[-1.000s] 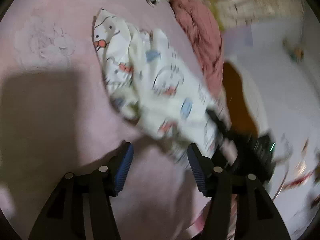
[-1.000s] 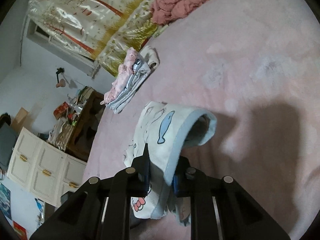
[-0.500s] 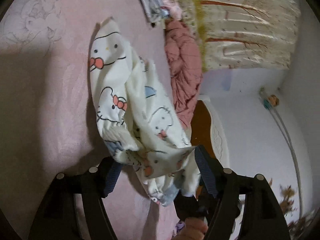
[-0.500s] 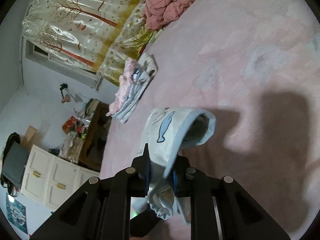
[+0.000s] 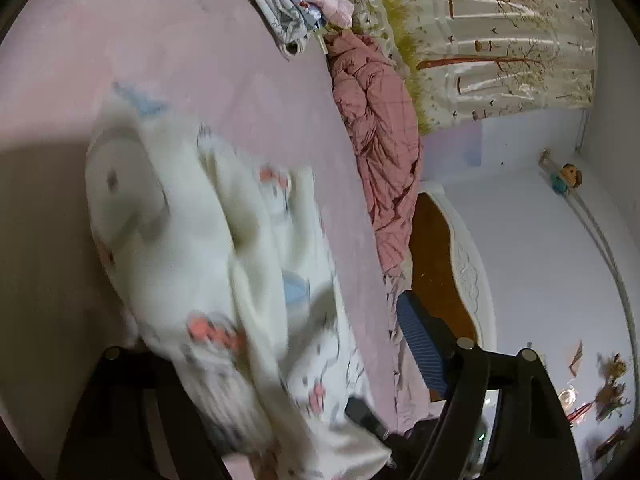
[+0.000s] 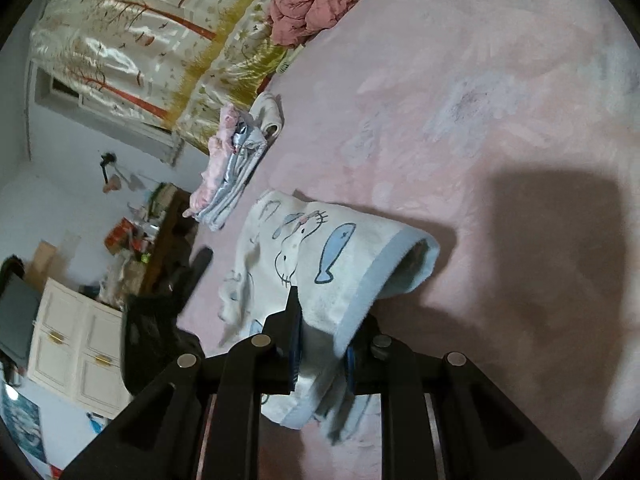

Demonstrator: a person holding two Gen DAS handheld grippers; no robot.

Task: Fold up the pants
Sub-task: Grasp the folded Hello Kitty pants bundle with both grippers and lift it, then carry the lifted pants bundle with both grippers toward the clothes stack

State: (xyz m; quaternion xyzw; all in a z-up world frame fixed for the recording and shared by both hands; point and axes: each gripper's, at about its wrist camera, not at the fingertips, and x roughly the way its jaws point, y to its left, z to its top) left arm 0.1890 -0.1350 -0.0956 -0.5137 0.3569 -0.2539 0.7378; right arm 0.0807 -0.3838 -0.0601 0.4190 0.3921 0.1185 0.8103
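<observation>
Pink bedspread (image 6: 500,60), no legible text; right gripper (image 6: 320,344) pinching pants (image 6: 340,264); left gripper (image 5: 280,360) opening

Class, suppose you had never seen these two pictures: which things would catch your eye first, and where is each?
First the white cartoon-print pants, lying on the pink bedspread, their blue-edged end clamped in the right gripper. In the left wrist view they show as a pale blur between the opening jaws of the left gripper. Behind, a crumpled pink quilt lies at the bed's edge, near a stack of folded clothes.
</observation>
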